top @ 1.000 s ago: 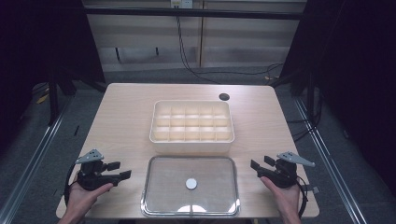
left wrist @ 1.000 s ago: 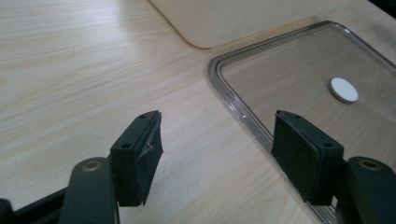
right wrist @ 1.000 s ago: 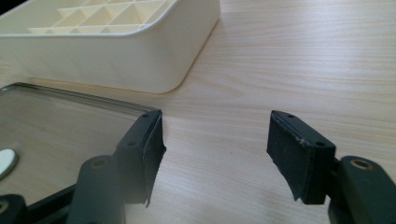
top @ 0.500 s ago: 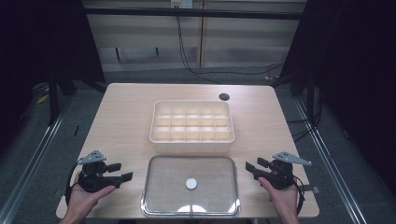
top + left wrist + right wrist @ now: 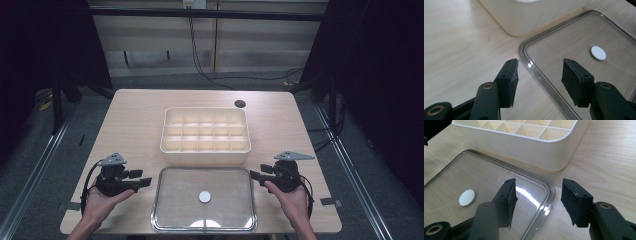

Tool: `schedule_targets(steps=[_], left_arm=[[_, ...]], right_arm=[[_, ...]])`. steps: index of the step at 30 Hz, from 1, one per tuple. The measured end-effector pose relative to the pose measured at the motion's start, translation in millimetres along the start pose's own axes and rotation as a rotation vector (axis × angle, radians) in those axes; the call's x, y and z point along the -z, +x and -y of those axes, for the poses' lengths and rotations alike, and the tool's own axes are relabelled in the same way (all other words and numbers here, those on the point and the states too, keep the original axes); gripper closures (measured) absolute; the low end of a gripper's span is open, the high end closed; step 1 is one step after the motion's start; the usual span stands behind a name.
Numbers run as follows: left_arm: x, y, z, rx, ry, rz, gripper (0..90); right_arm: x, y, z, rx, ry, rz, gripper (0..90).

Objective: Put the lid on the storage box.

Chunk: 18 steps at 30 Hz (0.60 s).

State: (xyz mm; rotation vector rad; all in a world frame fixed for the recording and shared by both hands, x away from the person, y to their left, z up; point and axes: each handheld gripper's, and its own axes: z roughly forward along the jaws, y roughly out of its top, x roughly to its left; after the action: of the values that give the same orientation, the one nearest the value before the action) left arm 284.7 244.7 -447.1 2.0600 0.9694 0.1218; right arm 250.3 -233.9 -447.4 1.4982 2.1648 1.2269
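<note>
A cream divided box (image 5: pixel 205 136) with several bare compartments stands mid-table. In front of it a clear rectangular lid (image 5: pixel 204 199) lies flat, a white round disc (image 5: pixel 205 196) at its middle. My left gripper (image 5: pixel 145 181) is open at the lid's left edge; in the left gripper view its jaws straddle the lid's rim (image 5: pixel 534 71). At the lid's right edge my right gripper (image 5: pixel 254 175) is open too. The right gripper view has the lid's corner (image 5: pixel 546 192) between the jaws, with the box (image 5: pixel 529 137) beyond.
The wooden table (image 5: pixel 135 120) has bare room on both sides of the box. A dark round hole (image 5: pixel 240 104) sits at the back right. Cables trail on the floor behind the table, and metal rails run along both sides.
Both grippers have moved inward toward the lid's left and right edges, and a little nearer the table front. The lid and the box have not moved.
</note>
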Motion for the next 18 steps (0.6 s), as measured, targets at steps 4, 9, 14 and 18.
schedule_targets(steps=[4, 9, 14, 18], left_arm=[[-10.7, -0.6, 1.6, 0.039, -0.018, 0.033, 45.4], [-26.2, 0.7, 11.8, 0.044, 0.063, 0.000, 37.1], [-33.1, 2.0, 18.3, 0.037, 0.085, 0.004, 41.4], [-40.4, -1.0, 24.7, 0.013, 0.134, 0.007, 42.1]], right_arm=[[-1.7, -0.9, 2.1, -0.022, -0.012, -0.016, 43.4], [-8.4, -4.5, 11.2, -0.022, 0.002, -0.007, 44.2], [-17.9, -5.7, 20.1, -0.009, 0.039, 0.006, 47.0], [-23.7, -2.8, 26.7, -0.006, 0.068, 0.013, 48.0]])
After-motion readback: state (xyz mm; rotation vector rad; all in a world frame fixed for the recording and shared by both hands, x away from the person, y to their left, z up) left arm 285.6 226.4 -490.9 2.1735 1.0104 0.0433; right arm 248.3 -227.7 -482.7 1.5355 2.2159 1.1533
